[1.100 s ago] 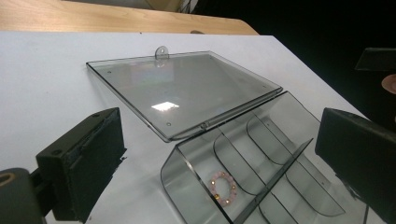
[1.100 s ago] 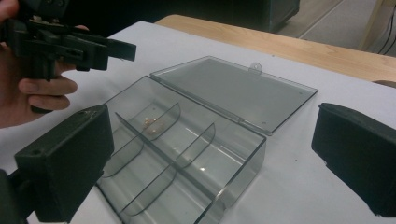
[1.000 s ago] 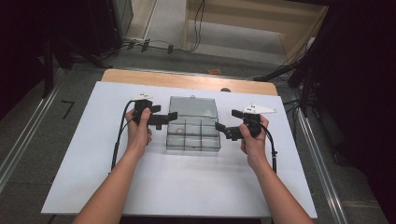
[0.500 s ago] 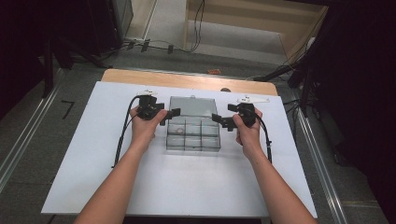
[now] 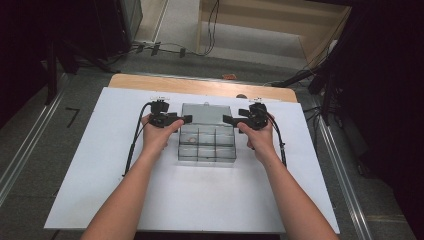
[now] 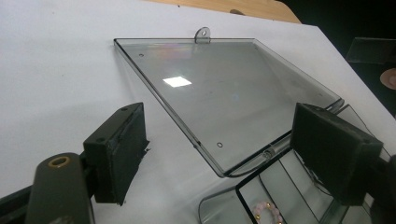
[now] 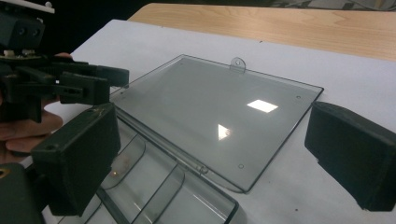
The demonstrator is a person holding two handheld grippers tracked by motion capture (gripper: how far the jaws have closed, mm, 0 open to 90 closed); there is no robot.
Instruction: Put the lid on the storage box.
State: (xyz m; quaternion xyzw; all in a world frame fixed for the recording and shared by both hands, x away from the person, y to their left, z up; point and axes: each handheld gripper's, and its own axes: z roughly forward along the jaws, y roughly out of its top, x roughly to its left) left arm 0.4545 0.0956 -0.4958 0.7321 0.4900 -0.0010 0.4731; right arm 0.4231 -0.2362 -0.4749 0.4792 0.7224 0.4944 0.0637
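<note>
A clear plastic compartment box (image 5: 206, 146) sits mid-table, its lid (image 5: 206, 113) folded open and lying flat behind it. My left gripper (image 5: 185, 119) reaches in at the lid's left edge and my right gripper (image 5: 228, 119) at its right edge. In the left gripper view the jaws (image 6: 224, 154) stand apart around the lid's (image 6: 224, 88) near corner by the hinge; they have just been closing, pads clear of the plastic. A pink bead bracelet (image 6: 268, 212) lies in one compartment. In the right gripper view the jaws (image 7: 215, 158) are wide open around the lid's (image 7: 219, 112) corner.
The box rests on a white board (image 5: 100, 165) laid over a wooden tabletop (image 5: 200, 86). Cables (image 5: 132, 145) trail from both grippers along the forearms. The floor beyond the far edge holds cables and a wooden frame (image 5: 270, 20).
Both hands have moved inward toward the box and slightly away from the person, bringing the jaws to the lid's two side edges. The box and lid have not moved.
</note>
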